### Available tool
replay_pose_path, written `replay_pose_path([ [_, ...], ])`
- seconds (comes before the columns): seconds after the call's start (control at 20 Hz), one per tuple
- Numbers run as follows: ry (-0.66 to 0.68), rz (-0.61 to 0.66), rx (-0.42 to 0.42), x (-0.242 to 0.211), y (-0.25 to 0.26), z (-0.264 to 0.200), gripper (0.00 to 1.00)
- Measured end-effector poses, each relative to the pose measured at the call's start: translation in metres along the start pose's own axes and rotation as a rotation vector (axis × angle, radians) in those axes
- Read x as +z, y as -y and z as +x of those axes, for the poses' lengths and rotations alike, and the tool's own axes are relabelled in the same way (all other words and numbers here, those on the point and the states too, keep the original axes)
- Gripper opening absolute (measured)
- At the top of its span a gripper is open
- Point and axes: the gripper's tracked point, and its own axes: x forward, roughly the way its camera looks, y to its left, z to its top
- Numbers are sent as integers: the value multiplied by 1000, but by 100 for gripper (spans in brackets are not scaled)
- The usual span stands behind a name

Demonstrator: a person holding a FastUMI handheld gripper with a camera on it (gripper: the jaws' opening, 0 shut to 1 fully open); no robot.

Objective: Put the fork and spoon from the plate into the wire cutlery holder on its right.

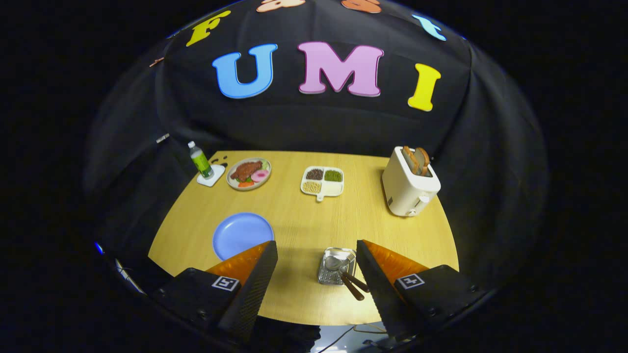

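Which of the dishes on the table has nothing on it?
The blue plate, just ahead of the open gripper by one finger. The round plate beside the bottle carries food, and the white divided tray holds grains.

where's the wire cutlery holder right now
In the gripper view, the wire cutlery holder stands on the wooden table, right of the blue plate, between the open gripper fingers.

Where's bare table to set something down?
Bare wood lies between the blue plate and the cutlery holder, ahead of the open gripper; also between the divided tray and toaster. The far left is crowded: bottle, food plate.
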Motion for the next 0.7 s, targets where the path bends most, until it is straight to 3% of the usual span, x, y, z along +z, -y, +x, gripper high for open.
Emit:
replay_pose_path([
  [0.3,225,-64,-47,43,-22,-35,100],
  [0.7,419,-33,-81,86,-31,-73,98],
])
